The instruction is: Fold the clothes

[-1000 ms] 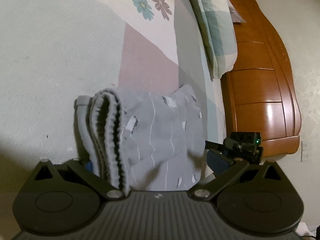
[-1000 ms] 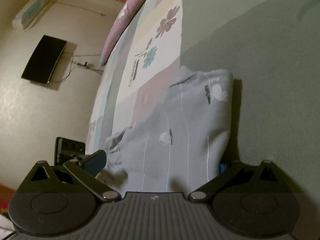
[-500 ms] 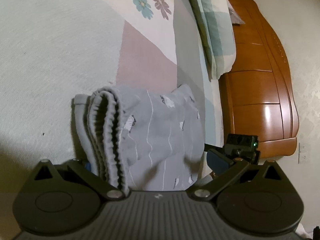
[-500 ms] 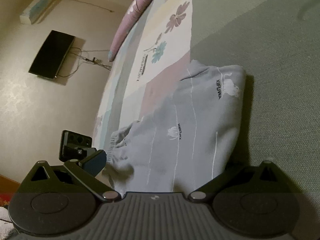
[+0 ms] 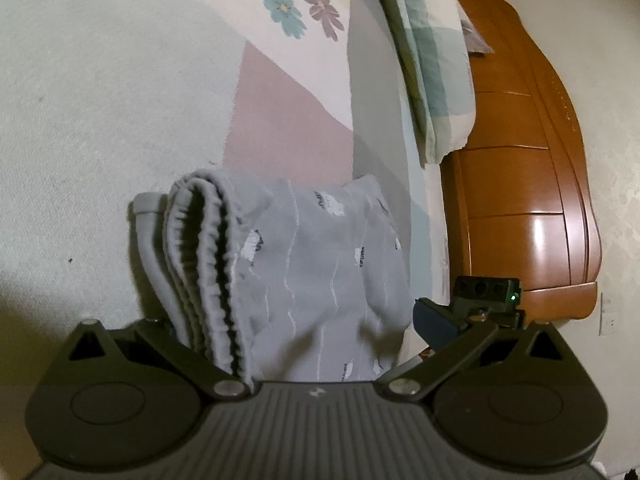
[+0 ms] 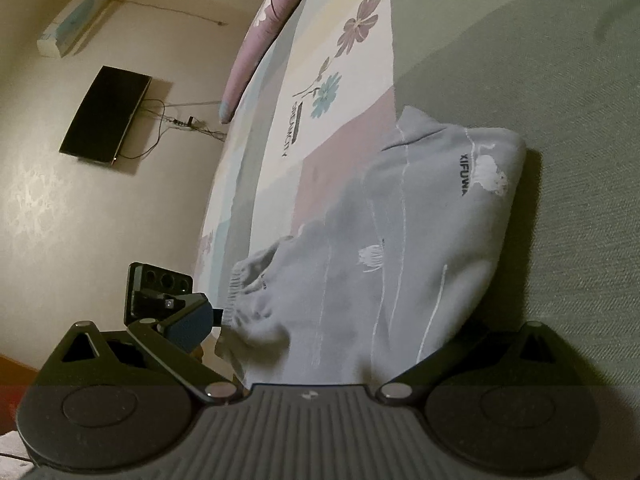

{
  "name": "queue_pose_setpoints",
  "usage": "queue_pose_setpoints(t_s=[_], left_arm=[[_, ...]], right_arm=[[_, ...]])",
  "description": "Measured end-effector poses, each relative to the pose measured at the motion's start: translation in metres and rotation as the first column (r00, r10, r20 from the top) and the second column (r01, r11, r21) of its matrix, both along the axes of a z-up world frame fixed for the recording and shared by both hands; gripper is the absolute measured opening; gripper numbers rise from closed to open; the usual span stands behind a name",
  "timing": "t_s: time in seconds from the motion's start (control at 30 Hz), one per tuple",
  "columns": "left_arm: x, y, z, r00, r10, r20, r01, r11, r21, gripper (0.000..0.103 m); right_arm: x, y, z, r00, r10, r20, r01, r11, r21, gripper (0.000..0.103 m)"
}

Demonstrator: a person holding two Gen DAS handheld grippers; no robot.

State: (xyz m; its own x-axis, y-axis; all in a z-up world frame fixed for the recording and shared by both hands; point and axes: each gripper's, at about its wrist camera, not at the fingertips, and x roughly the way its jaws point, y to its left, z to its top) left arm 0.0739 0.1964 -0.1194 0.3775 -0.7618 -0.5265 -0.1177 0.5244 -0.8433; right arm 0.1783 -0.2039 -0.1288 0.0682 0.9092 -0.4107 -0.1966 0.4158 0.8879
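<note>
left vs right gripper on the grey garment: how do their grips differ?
Left gripper straddles the garment at its gathered elastic end, stacked layers showing; right gripper straddles the smooth folded end. On the left, the blue pad shows on the gripper's right finger; on the right, the blue pad shows on its left finger. Shared: both stand wide open around the same folded garment, lying on the bedsheet.

Both wrist views close, facing opposite sides of shared grey garment [image 5: 320,264]
</note>
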Motion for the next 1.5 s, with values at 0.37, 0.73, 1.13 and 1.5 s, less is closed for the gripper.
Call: queue_pose_setpoints(t_s=[0.37,0.73,1.13,1.5], left_arm=[[0.010,-0.012,0.029,0.998,-0.014,0.060,0.015,1.000,-0.024,0.102],[0.030,-0.033,0.037,0.993,-0.093,0.073,0.087,0.993,0.083,0.102],[0.029,-0.028,0.027,0.995,-0.086,0.052,0.085,0.996,0.023,0.101],[0.042,-0.047,0.042,0.986,-0.138,0.093,0.131,0.989,0.074,0.101]], right_arm=[[-0.003,-0.011,0.023,1.000,0.018,0.003,-0.019,0.993,0.118,0.103],[-0.013,-0.021,0.037,0.998,0.026,0.049,-0.030,0.996,0.086,0.103],[-0.015,-0.030,0.031,1.000,-0.007,0.017,0.005,0.994,0.111,0.103],[-0.018,-0.037,0.050,0.998,-0.017,0.065,0.009,0.994,0.109,0.103]])
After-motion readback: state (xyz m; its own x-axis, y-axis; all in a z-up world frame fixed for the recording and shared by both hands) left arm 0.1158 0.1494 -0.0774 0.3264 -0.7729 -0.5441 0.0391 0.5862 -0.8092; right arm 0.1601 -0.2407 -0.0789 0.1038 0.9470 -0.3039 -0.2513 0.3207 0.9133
